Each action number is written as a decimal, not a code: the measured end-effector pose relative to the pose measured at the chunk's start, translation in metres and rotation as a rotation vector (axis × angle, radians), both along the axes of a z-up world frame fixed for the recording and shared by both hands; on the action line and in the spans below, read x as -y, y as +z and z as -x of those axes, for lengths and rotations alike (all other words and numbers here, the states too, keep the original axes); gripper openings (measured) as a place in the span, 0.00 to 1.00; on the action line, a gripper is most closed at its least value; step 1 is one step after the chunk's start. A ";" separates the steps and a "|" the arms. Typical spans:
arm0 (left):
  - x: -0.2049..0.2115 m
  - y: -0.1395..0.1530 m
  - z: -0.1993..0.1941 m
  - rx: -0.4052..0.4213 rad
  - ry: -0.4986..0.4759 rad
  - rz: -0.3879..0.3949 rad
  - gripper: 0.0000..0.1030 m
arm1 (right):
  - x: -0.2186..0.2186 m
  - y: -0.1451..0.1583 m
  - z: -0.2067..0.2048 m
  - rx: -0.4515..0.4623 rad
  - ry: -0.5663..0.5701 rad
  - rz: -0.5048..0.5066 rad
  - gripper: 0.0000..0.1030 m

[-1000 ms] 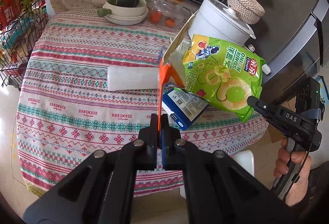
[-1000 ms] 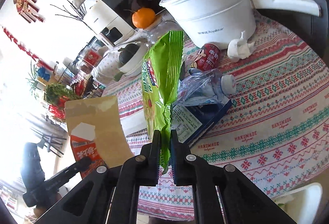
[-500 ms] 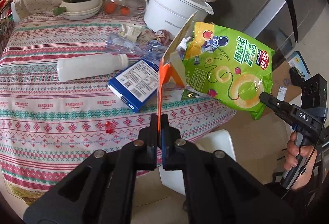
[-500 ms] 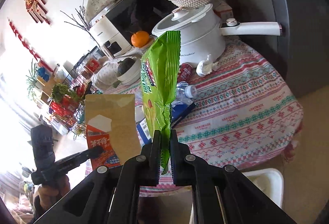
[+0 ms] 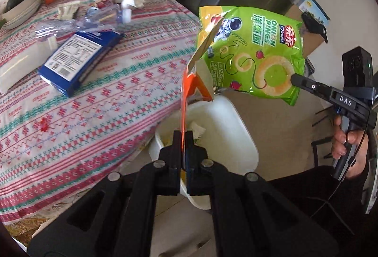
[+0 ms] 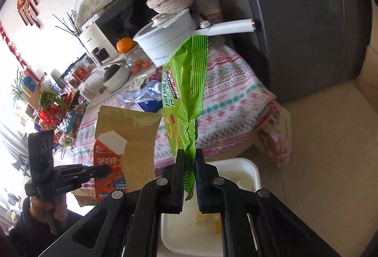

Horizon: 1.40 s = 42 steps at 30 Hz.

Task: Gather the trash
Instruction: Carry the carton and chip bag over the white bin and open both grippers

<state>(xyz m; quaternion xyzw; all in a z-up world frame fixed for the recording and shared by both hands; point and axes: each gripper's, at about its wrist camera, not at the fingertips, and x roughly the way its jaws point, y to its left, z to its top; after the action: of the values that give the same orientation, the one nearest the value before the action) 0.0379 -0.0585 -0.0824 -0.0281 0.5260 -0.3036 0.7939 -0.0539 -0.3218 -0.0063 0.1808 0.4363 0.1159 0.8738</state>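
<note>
Green crinkled onion-ring snack bag (image 5: 255, 54) pinched in right hand-held gripper (image 6: 189, 162); orange-and-tan flattened cardboard carton (image 5: 189, 82) clamped in left hand-held gripper (image 5: 183, 139). Both now poised above white plastic bin (image 5: 236, 124) on floor, not yet dropped. Earlier, both over patterned tabletop (image 5: 99, 96). Left to collect: blue box (image 5: 78, 58), crushed clear bottle (image 5: 94, 21).

"ONION RINGS" on chip bag (image 5: 252, 54)
</note>
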 end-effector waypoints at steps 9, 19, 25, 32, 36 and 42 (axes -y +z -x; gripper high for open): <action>0.060 -0.052 0.024 -0.088 -0.130 -0.127 0.03 | 0.036 -0.050 0.026 -0.123 -0.035 0.036 0.08; 0.066 -0.053 0.019 -0.074 -0.107 -0.168 0.43 | 0.042 -0.063 0.035 -0.168 -0.020 0.048 0.09; 0.041 -0.039 0.002 -0.046 -0.020 -0.151 0.59 | 0.028 -0.070 0.035 -0.199 0.036 0.070 0.09; 0.014 -0.030 -0.009 -0.033 0.045 -0.143 0.61 | 0.006 -0.083 0.034 -0.267 0.151 0.083 0.10; 0.001 -0.027 -0.012 -0.036 0.075 -0.134 0.62 | -0.006 -0.097 0.034 -0.351 0.222 0.067 0.16; -0.008 -0.026 -0.019 -0.043 0.102 -0.136 0.66 | 0.001 -0.094 0.033 -0.365 0.182 0.050 0.72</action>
<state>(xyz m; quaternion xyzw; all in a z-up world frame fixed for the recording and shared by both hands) 0.0564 -0.0501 -0.1088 -0.0075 0.5604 -0.2255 0.7969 -0.0867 -0.3230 -0.1006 0.1370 0.6047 0.1491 0.7703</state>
